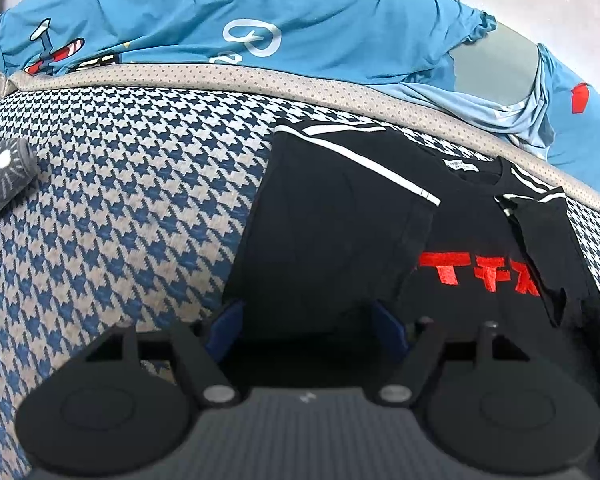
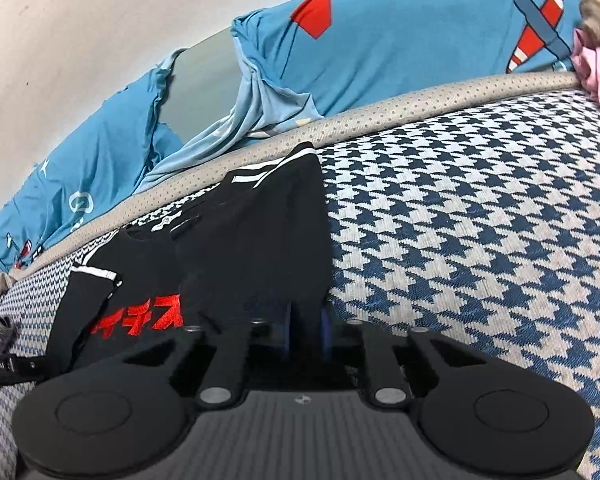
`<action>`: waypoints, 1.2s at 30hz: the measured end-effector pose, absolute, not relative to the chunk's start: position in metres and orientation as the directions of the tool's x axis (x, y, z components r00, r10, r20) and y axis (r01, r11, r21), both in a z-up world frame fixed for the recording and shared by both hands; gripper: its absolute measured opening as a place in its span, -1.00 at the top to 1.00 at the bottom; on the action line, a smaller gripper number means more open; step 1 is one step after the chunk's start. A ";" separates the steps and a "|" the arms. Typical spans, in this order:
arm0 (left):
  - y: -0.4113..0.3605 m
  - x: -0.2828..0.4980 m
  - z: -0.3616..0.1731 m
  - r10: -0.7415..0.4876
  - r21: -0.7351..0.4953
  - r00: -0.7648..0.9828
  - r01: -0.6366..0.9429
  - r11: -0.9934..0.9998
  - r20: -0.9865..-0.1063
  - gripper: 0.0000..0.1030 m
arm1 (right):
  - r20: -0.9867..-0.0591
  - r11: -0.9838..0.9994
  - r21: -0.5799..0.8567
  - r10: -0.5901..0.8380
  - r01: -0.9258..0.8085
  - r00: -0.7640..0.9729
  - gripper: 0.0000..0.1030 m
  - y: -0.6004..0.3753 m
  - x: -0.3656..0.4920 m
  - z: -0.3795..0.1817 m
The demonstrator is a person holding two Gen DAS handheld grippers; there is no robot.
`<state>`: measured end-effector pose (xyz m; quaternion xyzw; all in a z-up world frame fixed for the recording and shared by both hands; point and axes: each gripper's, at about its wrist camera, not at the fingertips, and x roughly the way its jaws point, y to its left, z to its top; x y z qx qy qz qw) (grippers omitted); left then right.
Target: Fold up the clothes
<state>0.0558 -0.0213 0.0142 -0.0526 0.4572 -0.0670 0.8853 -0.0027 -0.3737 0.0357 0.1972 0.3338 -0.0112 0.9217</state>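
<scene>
A black short-sleeved T-shirt with white shoulder stripes and red embroidered characters (image 1: pixel 472 248) lies on a blue-and-cream houndstooth woven bed cover (image 1: pixel 132 208), close to its beige dotted border band (image 1: pixel 228 78). Both sleeves are turned in over the chest, so the shirt forms a narrow strip with the collar toward the border.

The left tool (image 1: pixel 306 324) stands with its blue-padded fingers (image 1: pixel 224 326) spread apart over the near-left hem of the shirt; whether the pads press the cloth cannot be told. The right tool (image 2: pixel 306 330) has its blue pads drawn close together at the near-right edge of the shirt (image 2: pixel 256 248), with black cloth lying between them.

Beyond the border, a crumpled sky-blue sheet printed with aeroplanes (image 1: pixel 300 20) is piled against a pale wall. A rolled grey sock with white lines (image 1: pixel 4 172) rests on the cover, well apart to the left, and a pink folded garment (image 2: pixel 598 76) sits at the far right.
</scene>
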 end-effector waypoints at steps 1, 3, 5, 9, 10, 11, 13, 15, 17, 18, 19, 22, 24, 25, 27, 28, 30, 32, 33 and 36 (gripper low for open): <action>-0.021 0.056 0.014 -0.167 -0.155 0.573 0.070 0.985 -0.802 -0.36 | -0.619 0.922 0.357 0.115 0.147 0.777 0.78 -0.373 -0.003 0.037; -0.020 0.056 0.015 -0.167 -0.157 0.574 0.068 0.985 -0.802 -0.36 | -0.610 0.922 0.364 0.131 0.129 0.782 0.81 -0.370 -0.003 0.041; -0.020 0.055 0.015 -0.167 -0.156 0.575 0.068 0.985 -0.801 -0.36 | -0.593 0.921 0.374 0.145 0.111 0.792 0.81 -0.367 -0.003 0.047; -0.020 0.055 0.015 -0.167 -0.156 0.575 0.068 0.985 -0.801 -0.36 | -0.597 0.914 0.387 0.144 0.126 0.789 0.75 -0.369 0.000 0.046; -0.019 0.055 0.015 -0.168 -0.158 0.575 0.067 0.985 -0.801 -0.36 | -0.605 0.909 0.393 0.143 0.138 0.783 0.73 -0.370 0.001 0.043; -0.019 0.055 0.016 -0.169 -0.160 0.574 0.066 0.985 -0.801 -0.36 | -0.613 0.906 0.397 0.141 0.149 0.777 0.67 -0.372 0.002 0.041; -0.018 0.055 0.016 -0.171 -0.164 0.575 0.064 0.984 -0.800 -0.36 | -0.617 0.904 0.398 0.140 0.154 0.774 0.64 -0.373 0.003 0.037; -0.016 0.055 0.017 -0.171 -0.167 0.576 0.061 0.984 -0.800 -0.36 | -0.611 0.907 0.394 0.137 0.149 0.780 0.63 -0.371 0.002 0.035; -0.014 0.055 0.018 -0.161 -0.161 0.579 0.051 0.986 -0.799 -0.39 | -0.606 0.916 0.376 0.131 0.137 0.784 0.59 -0.368 0.002 0.035; -0.013 0.055 0.018 -0.156 -0.159 0.581 0.046 0.986 -0.799 -0.39 | -0.606 0.923 0.362 0.124 0.133 0.786 0.66 -0.366 0.002 0.035; -0.010 0.055 0.019 -0.154 -0.161 0.583 0.039 0.986 -0.798 -0.39 | -0.604 0.926 0.356 0.122 0.130 0.788 0.75 -0.365 0.002 0.036; -0.002 0.056 0.021 -0.148 -0.172 0.589 0.016 0.985 -0.795 -0.41 | -0.584 0.935 0.338 0.118 0.109 0.803 0.83 -0.356 0.001 0.043; 0.001 0.057 0.021 -0.139 -0.171 0.593 0.003 0.985 -0.793 -0.42 | -0.563 0.943 0.321 0.115 0.088 0.818 0.83 -0.350 -0.002 0.049; 0.003 0.057 0.022 -0.137 -0.171 0.594 -0.001 0.985 -0.792 -0.42 | -0.552 0.945 0.319 0.118 0.078 0.825 0.83 -0.346 -0.003 0.052; 0.004 0.057 0.022 -0.140 -0.175 0.593 -0.002 0.985 -0.793 -0.42 | -0.535 0.946 0.317 0.123 0.063 0.836 0.83 -0.340 -0.005 0.058; 0.004 0.056 0.022 -0.140 -0.175 0.593 -0.001 0.984 -0.793 -0.42 | -0.527 0.947 0.316 0.126 0.056 0.841 0.84 -0.337 -0.006 0.060; 0.005 0.056 0.023 -0.140 -0.176 0.596 -0.002 0.984 -0.791 -0.42 | -0.512 0.949 0.313 0.133 0.041 0.849 0.84 -0.329 -0.007 0.065; 0.007 0.055 0.023 -0.139 -0.178 0.598 -0.006 0.984 -0.789 -0.42 | -0.499 0.949 0.315 0.144 0.024 0.855 0.84 -0.321 -0.007 0.071; 0.008 0.055 0.024 -0.139 -0.179 0.599 -0.008 0.984 -0.789 -0.42 | -0.491 0.948 0.317 0.152 0.014 0.858 0.84 -0.317 -0.007 0.074; 0.012 0.054 0.025 -0.136 -0.181 0.601 -0.016 0.983 -0.787 -0.43 | -0.468 0.948 0.317 0.178 -0.023 0.866 0.84 -0.302 -0.005 0.084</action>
